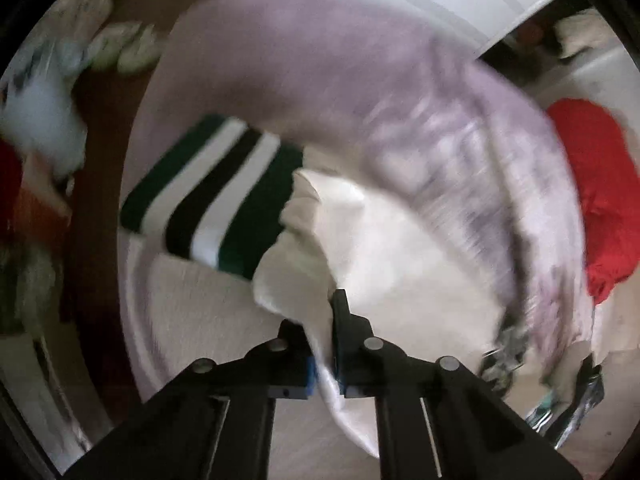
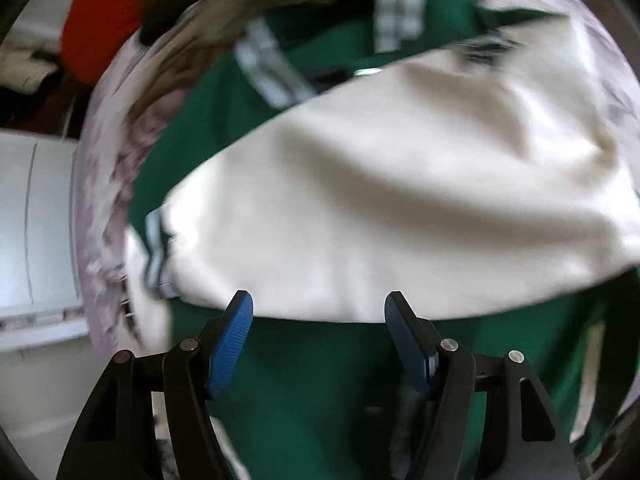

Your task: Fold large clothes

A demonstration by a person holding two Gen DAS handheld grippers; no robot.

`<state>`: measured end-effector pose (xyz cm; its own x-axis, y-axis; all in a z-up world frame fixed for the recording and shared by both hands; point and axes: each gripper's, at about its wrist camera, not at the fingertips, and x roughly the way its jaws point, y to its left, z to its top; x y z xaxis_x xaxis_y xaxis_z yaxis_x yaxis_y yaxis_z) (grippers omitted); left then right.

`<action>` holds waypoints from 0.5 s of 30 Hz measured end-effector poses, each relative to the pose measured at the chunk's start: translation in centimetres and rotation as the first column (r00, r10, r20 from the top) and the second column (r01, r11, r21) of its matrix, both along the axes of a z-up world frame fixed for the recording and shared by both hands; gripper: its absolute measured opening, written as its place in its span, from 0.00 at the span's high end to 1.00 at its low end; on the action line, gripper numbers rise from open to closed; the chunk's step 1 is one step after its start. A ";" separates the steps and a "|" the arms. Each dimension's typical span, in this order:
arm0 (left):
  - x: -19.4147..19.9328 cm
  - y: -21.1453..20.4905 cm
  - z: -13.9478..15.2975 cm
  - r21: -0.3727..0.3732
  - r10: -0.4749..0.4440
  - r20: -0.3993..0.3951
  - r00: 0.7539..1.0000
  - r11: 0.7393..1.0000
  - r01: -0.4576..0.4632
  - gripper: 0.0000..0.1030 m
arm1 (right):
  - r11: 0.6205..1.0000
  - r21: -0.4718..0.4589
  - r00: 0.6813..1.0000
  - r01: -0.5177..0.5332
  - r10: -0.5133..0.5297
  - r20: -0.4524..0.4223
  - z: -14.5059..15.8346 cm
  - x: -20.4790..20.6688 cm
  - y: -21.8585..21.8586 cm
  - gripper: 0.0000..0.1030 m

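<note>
My left gripper (image 1: 326, 344) is shut on an edge of the cream garment (image 1: 384, 248), which bunches up from the jaws over the round table. A green garment with white and black stripes (image 1: 224, 196) lies flat behind it. In the right wrist view the cream garment (image 2: 380, 208) lies across the green garment (image 2: 320, 392). My right gripper (image 2: 318, 324) is open and empty, its blue pads (image 2: 232, 340) hovering at the cream garment's near edge. Both views are motion-blurred.
A lilac patterned cloth (image 1: 304, 64) covers the round table (image 1: 192, 312). A red garment (image 1: 596, 192) lies at the right; it also shows in the right wrist view (image 2: 104, 12). White furniture (image 2: 28, 220) stands at the left. Shoes (image 1: 128, 48) lie on the floor.
</note>
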<state>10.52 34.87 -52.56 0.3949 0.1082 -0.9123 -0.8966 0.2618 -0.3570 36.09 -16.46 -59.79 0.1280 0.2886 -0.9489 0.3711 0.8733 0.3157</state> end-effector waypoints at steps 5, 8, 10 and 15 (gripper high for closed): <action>3.1 3.8 4.9 0.126 -0.042 0.114 0.993 0.992 0.027 0.96 | 0.998 0.002 0.995 0.070 -0.070 0.066 0.5 -0.3 -2.1 0.32; 5.7 5.7 6.2 0.176 -0.077 0.126 0.989 0.983 0.055 0.96 | 0.993 0.086 0.994 0.076 -0.083 0.073 -0.2 1.6 -0.1 0.32; 7.5 6.4 6.8 0.203 -0.100 0.120 0.988 0.976 0.074 0.96 | 0.977 0.203 0.992 0.060 -0.082 0.100 -1.4 3.8 3.4 0.32; 10.0 6.7 9.3 0.243 -0.141 0.130 0.981 0.964 0.107 0.97 | 0.985 0.012 0.985 -0.169 0.170 -0.025 -7.8 7.9 13.1 0.30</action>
<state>20.55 41.56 -43.31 0.5447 0.2531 -0.7995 -0.7950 0.4593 -0.3962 43.97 -3.33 -67.58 0.0522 0.3133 -0.9482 0.2259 0.9212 0.3168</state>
